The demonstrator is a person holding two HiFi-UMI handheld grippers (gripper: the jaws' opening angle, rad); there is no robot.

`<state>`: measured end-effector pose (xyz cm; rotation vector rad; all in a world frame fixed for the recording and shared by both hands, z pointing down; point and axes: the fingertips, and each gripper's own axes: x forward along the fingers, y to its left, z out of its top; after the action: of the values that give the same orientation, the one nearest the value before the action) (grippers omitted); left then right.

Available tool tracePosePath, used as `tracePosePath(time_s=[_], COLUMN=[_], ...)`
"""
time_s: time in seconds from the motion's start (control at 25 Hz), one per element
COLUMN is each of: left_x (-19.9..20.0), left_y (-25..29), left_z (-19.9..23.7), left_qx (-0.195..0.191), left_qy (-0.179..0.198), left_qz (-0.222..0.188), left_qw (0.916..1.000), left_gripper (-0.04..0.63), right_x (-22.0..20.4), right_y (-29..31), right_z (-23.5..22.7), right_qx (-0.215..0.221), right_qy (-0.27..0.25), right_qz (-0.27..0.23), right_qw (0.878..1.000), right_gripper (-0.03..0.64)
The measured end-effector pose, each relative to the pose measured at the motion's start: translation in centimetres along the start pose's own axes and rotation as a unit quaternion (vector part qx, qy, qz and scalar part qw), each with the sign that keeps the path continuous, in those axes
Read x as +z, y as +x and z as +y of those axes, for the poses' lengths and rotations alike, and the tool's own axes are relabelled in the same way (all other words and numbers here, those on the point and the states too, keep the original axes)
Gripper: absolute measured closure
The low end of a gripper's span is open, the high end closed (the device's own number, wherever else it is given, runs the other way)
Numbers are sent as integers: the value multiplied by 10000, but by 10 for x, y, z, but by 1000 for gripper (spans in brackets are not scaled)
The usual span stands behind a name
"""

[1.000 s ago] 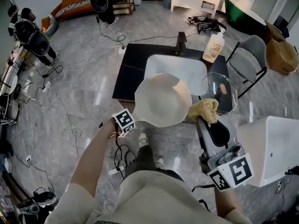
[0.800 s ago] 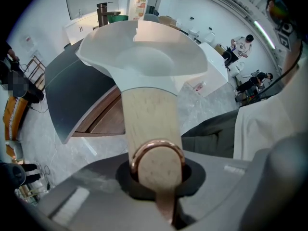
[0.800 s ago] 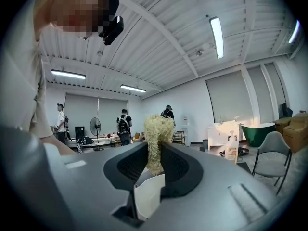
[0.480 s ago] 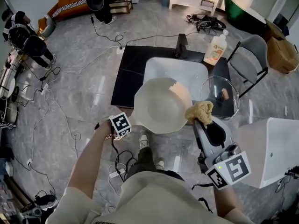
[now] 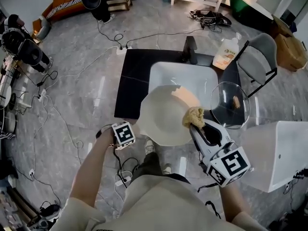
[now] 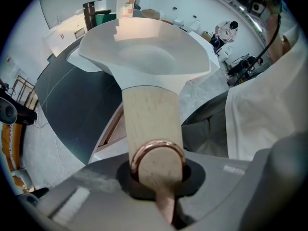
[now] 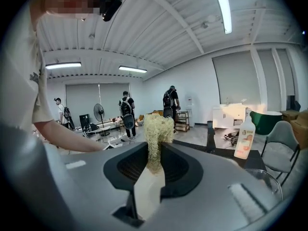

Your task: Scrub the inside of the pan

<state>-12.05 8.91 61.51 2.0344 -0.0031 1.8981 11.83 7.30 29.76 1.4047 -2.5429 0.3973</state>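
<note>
I hold a cream pan (image 5: pixel 163 113) level over the front edge of the white sink (image 5: pixel 180 71). My left gripper (image 5: pixel 135 128) is shut on its wooden handle (image 6: pixel 151 121), which ends in a copper ring between the jaws; the pan bowl (image 6: pixel 144 52) spreads out beyond it. My right gripper (image 5: pixel 199 127) is shut on a yellow fibrous scrubber (image 5: pixel 193 116). The scrubber rests at the pan's right inner rim. In the right gripper view the scrubber (image 7: pixel 158 131) sticks up out of the pinched jaws, and the pan is hidden there.
The sink sits in a black counter (image 5: pixel 131 81) with a dark faucet (image 5: pixel 191 48) and a soap bottle (image 5: pixel 225 53) at the back. A glass lid (image 5: pixel 227 105) lies right of the pan. A grey chair (image 5: pixel 260 61) and a white bin (image 5: pixel 281 150) stand to the right. Cables cross the floor at the left.
My right gripper has carried the scrubber leftward, from outside the pan's right rim to just over it. The pan and left gripper have stayed almost still.
</note>
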Motion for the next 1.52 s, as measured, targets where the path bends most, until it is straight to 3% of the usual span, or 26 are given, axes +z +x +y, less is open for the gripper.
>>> tracePosePath(time_s=[0.12,0.32,0.76,1.12,1.52], left_x=[4,-11,-9,-10,-11], left_y=[-5,-1,-5,-5,-2], left_z=[21,24,48,50,50], left_qx=[225,-181,-200,-219,-173], left_qy=[309,339,704,699,663], left_qz=[-41,262,437,518,587], left_qw=[9993,9989,9964,9960,9959], left_gripper=[583,584,584,584,586], right_x=[-18,-47,-129,-184,-227], right_y=[30,78,157,182,182], right_z=[0,5,11,31,57], right_qx=[114,344,777,1374,2538], right_qy=[-9,-30,-219,-433,-891], right_qz=[403,1003,2356,3150,3737], right_qw=[9991,9944,9685,9381,8877], right_gripper=[532,531,532,532,532])
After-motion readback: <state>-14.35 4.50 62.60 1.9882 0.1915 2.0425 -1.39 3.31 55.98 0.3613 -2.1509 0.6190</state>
